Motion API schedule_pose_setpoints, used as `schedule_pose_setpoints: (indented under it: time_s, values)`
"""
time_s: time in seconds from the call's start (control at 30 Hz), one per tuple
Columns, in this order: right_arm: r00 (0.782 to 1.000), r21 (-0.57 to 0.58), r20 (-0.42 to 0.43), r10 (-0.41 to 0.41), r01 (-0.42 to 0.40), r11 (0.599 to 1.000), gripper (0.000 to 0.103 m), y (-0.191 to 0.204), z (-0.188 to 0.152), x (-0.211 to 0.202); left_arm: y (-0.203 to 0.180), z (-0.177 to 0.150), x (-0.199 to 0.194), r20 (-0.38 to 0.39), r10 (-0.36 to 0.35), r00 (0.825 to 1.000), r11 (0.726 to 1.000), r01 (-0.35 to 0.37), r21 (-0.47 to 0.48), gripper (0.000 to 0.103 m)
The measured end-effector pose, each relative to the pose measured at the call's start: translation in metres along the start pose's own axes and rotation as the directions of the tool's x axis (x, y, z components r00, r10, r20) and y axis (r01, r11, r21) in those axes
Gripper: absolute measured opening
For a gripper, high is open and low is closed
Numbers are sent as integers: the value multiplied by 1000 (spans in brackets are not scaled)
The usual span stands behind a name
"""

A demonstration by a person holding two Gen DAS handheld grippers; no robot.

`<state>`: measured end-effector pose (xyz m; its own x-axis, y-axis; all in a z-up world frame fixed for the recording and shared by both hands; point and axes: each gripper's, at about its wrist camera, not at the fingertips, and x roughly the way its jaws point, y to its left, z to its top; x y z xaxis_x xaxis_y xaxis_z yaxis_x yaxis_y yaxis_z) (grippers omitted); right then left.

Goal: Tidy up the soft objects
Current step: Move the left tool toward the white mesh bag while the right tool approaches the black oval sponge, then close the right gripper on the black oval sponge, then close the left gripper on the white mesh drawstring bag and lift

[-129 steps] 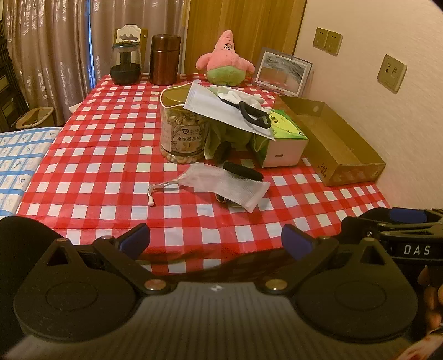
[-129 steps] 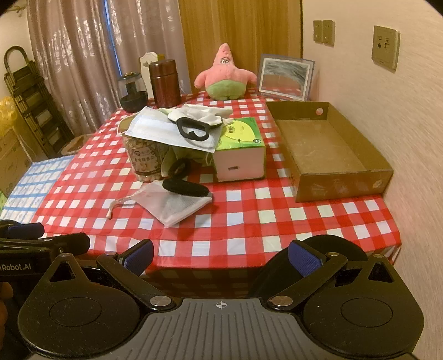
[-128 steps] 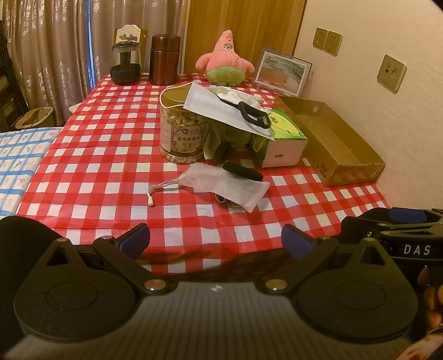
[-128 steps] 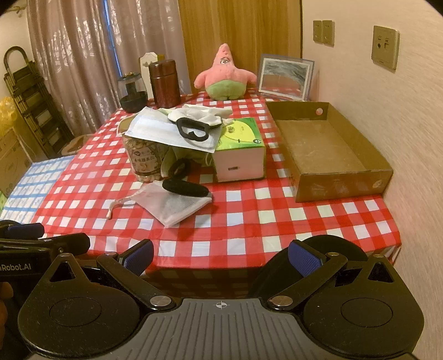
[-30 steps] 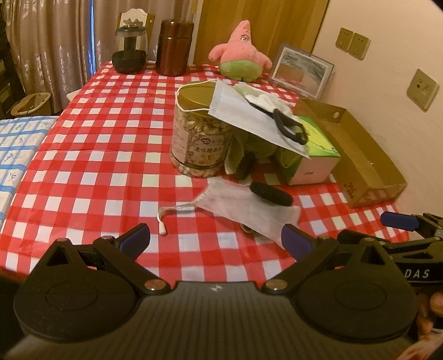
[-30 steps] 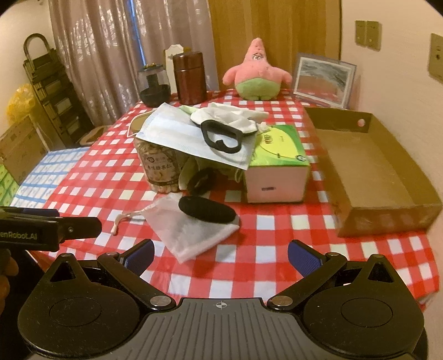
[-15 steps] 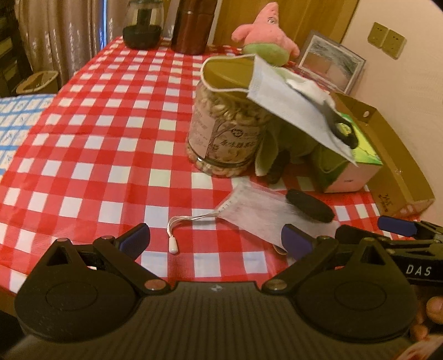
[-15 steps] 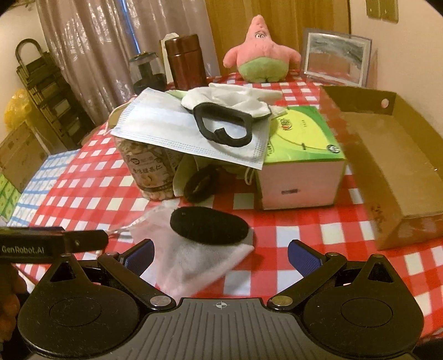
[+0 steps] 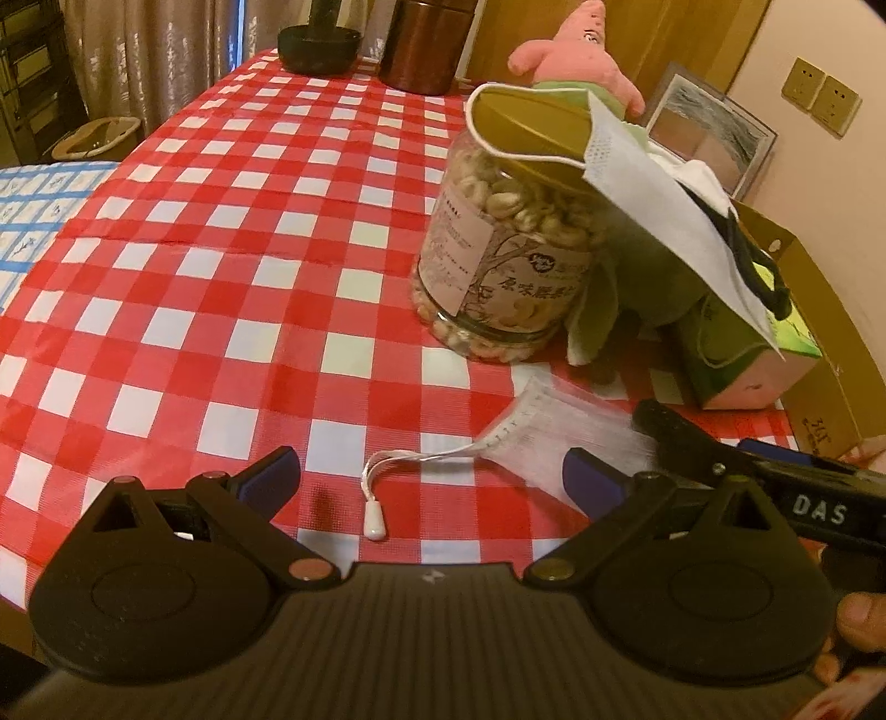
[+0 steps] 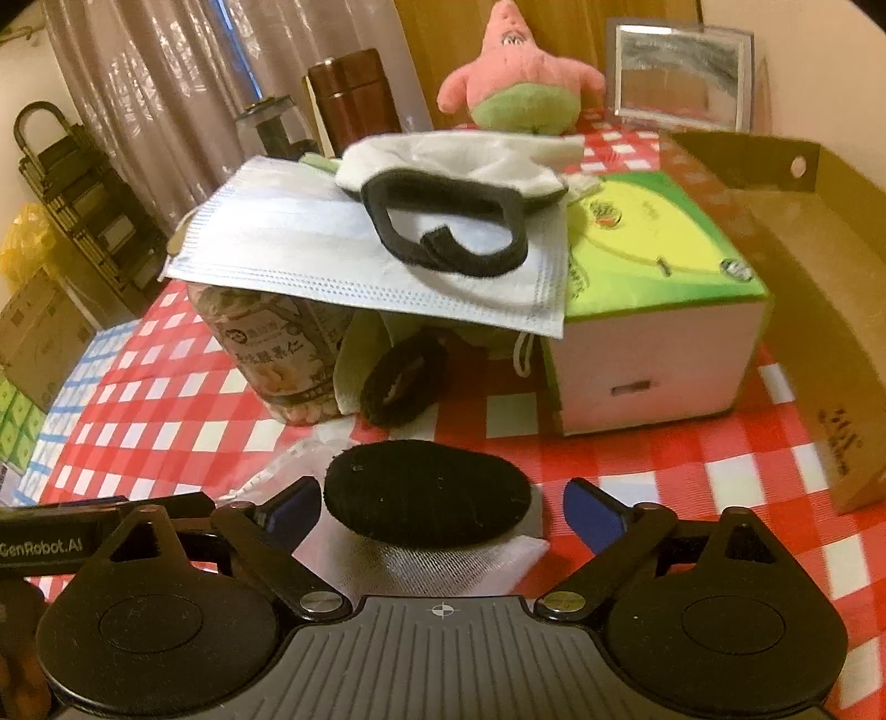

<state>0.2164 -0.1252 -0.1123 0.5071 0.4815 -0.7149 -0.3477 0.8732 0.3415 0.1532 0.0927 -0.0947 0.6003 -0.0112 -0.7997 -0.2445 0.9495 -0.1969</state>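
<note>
A black fuzzy oval pad (image 10: 426, 493) lies on a white mesh drawstring pouch (image 10: 421, 565) on the checked tablecloth. My right gripper (image 10: 442, 509) is open, its blue-tipped fingers either side of the pad. My left gripper (image 9: 431, 476) is open over the pouch's cord (image 9: 382, 471), with the pouch (image 9: 559, 432) just ahead to the right. A face mask (image 10: 354, 249) drapes over a nut jar (image 9: 509, 260) and a green tissue box (image 10: 653, 277), with a white cloth with a black strap (image 10: 448, 188) on top. A black scrunchie (image 10: 401, 382) lies under the mask.
An open cardboard tray (image 10: 819, 266) sits at the right edge by the wall. A pink starfish plush (image 10: 515, 83), a picture frame (image 10: 681, 72), a brown canister (image 10: 354, 99) and a dark jar (image 9: 318, 39) stand at the back of the table (image 9: 221, 232).
Both grippers have moved forward and lower toward the table. The right gripper now brackets the black pad; the left one has come up to the pouch's cord.
</note>
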Motion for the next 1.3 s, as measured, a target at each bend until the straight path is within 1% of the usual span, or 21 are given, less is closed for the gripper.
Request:
schedule_pose_setpoints:
  time_s: [0.3, 0.53, 0.6, 0.77, 0.93, 1.03, 1.1, 1.2, 1.3]
  values:
    - [999, 86, -19, 40, -38, 996, 90, -7, 0, 15, 1, -1, 8, -4, -13, 1000, 1000, 13, -17, 100]
    - [999, 86, -4, 35, -34, 996, 82, -6, 2, 14, -2, -2, 11, -6, -17, 1000, 1000, 17, -18, 100]
    - [1000, 78, 3, 29, -30, 997, 82, -5, 2, 13, -2, -3, 11, -4, -19, 1000, 1000, 19, -17, 100]
    - [999, 29, 36, -2, 1, 1000, 81, -3, 2, 4, -4, -3, 9, 0, -27, 1000, 1000, 27, -16, 100]
    - [998, 24, 63, -25, 24, 999, 81, -8, 0, -10, -10, -4, 4, 5, -47, 999, 999, 47, -1, 100]
    - [995, 22, 82, -54, 52, 998, 80, -12, -1, -21, -15, -5, 1, 6, -66, 998, 998, 66, 22, 100]
    - [992, 21, 99, -80, 79, 997, 80, -15, -2, -28, -20, -5, 0, 2, -80, 997, 995, 79, 56, 99]
    - [987, 38, 116, -108, 105, 994, 80, -24, -3, -39, -25, -6, 1, -12, -112, 994, 991, 113, 66, 97]
    - [983, 63, 125, -135, 128, 990, 80, -33, -5, -46, -29, -9, 2, -42, -163, 986, 986, 164, 36, 95]
